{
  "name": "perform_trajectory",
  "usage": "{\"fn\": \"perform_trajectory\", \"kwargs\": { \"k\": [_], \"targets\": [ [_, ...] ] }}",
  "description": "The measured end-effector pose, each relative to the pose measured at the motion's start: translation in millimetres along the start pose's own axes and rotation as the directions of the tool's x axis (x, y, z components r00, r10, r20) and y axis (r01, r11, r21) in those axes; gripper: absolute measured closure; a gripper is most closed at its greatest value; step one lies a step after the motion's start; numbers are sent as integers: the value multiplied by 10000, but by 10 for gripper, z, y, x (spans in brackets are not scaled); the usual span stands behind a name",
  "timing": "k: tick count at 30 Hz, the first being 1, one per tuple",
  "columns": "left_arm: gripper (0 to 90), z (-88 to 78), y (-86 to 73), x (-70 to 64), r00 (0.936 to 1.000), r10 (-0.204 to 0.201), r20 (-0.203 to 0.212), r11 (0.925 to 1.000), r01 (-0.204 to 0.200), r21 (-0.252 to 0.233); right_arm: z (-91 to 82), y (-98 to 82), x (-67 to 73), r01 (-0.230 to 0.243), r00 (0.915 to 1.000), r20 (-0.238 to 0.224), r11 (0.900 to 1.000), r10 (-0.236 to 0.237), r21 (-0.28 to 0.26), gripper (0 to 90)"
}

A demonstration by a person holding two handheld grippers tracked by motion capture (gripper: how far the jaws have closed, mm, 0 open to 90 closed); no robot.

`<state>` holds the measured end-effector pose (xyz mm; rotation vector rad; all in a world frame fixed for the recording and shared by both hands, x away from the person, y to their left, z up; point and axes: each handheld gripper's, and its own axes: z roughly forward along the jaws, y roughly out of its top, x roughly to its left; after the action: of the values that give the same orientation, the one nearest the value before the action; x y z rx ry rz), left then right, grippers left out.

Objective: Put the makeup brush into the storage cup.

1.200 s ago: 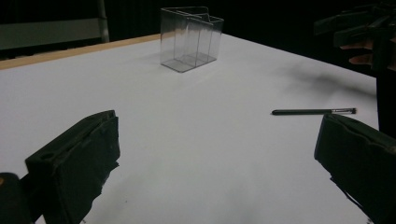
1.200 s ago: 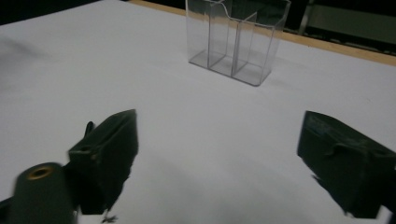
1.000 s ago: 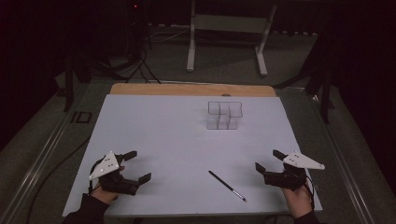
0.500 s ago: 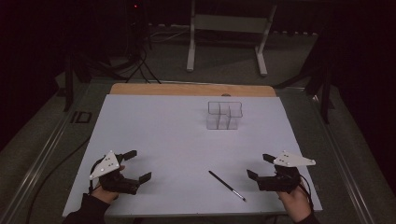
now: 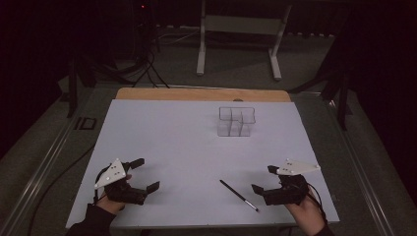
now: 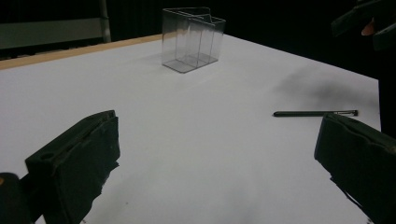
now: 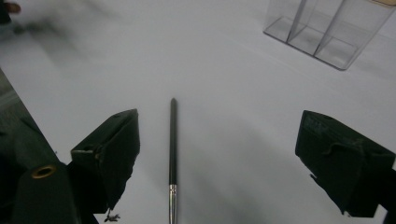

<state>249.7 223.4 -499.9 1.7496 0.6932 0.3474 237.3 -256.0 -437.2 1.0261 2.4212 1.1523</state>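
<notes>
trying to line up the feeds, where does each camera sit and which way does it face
High view: above the person's side, facing forward and down on the white table; both hands, left gripper and right gripper.
Left gripper view: between its open jaws, toward the clear organizer.
Right gripper view: down over the thin brush.
All share brush and organizer.

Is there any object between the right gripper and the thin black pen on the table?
Nothing visible. The right gripper is open, and in its own view the pen lies flat on bare white table between the two jaws, nearer one of them. The clear organizer stands far beyond, out of the way.
</notes>
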Motion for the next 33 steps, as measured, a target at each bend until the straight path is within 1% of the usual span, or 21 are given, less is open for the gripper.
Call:
{"fn": "perform_trajectory", "kwargs": {
  "k": [1, 3, 6, 8, 11, 12, 13, 16, 17, 18, 19, 20, 21, 23, 24, 25, 26, 30, 31, 32, 33],
  "targets": [
    [13, 2, 1, 1, 10000, -3, 8, 10000, 3, 3, 27, 15, 25, 184, 9996, -214, 9994, -178, 280, 130],
    [13, 3, 0, 1, 10000, -8, 20, 10000, 8, -2, 61, 14, 52, 290, 9994, -208, 9979, -278, 573, 130],
    [13, 4, 1, 4, 9999, -85, 64, 10000, 84, 20, 115, 7, 52, 231, 9992, -362, 9940, -193, 1069, 110],
    [13, 3, 1, 4, 9999, -94, 70, 10000, 93, 23, 160, 6, 55, 342, 9984, -493, 9876, -269, 1534, 109],
    [13, 5, 2, 4, 9999, -87, 56, 10000, 86, 48, 224, 7, 72, 494, 9976, -575, 9739, -375, 2216, 109],
    [13, 7, 2, 5, 9999, -108, 68, 9999, 108, 55, 224, 7, 72, 494, 9976, -575, 9739, -375, 2216, 109],
    [13, 9, 1, 5, 9999, -122, 79, 9999, 122, 66, 255, 11, 85, 590, 9978, -442, 9668, -495, 2486, 109],
    [13, 10, 0, 6, 9998, -162, 97, 9998, 161, 90, 284, 21, 84, 695, 9974, -349, 9588, -623, 2755, 109],
    [13, 10, 0, 6, 9998, -185, 92, 9998, 184, 93, 293, 28, 86, 727, 9972, -403, 9553, -638, 2867, 109],
    [13, 9, 1, 6, 9998, -191, 97, 9998, 191, 92, 293, 28, 86, 727, 9972, -403, 9553, -638, 2867, 109],
    [13, 9, 2, 6, 9998, -153, 92, 9998, 152, 114, 312, 42, 92, 780, 9968, -411, 9478, -686, 3091, 129],
    [13, 9, 2, 6, 9998, -153, 92, 9998, 152, 114, 312, 42, 92, 780, 9968, -411, 9478, -686, 3091, 129],
    [13, 9, 1, 6, 9998, -158, 107, 9998, 157, 114, 337, 61, 105, 867, 9962, -423, 9346, -768, 3449, 161],
    [13, 10, 1, 6, 9998, -156, 105, 9998, 155, 115, 337, 61, 105, 867, 9962, -423, 9346, -768, 3449, 161],
    [13, 10, 0, 5, 9998, -161, 102, 9998, 160, 130, 377, 77, 126, 1101, 9939, -371, 9151, -1038, 3880, 170],
    [13, 11, 0, 6, 9998, -180, 108, 9998, 179, 127, 377, 77, 126, 1101, 9939, -371, 9151, -1038, 3880, 170],
    [13, 12, 0, 7, 9998, -161, 98, 9998, 160, 142, 421, 78, 126, 1001, 9950, -475, 8895, -881, 4458, 160],
    [13, 11, 0, 8, 9998, -157, 106, 9998, 155, 158, 477, 84, 131, 921, 9957, -487, 8708, -783, 4829, 135],
    [13, 9, 0, 7, 9998, -155, 102, 9998, 154, 154, 494, 83, 136, 820, 9966, -337, 8701, -752, 4861, 137],
    [13, 7, 0, 8, 9998, -172, 107, 9998, 171, 142, 494, 83, 136, 820, 9966, -337, 8701, -752, 4861, 137],
    [13, 6, 0, 9, 9998, -183, 101, 9997, 182, 147, 513, 82, 128, 767, 9970, -472, 8643, -614, 4970, 125]
  ]
}}
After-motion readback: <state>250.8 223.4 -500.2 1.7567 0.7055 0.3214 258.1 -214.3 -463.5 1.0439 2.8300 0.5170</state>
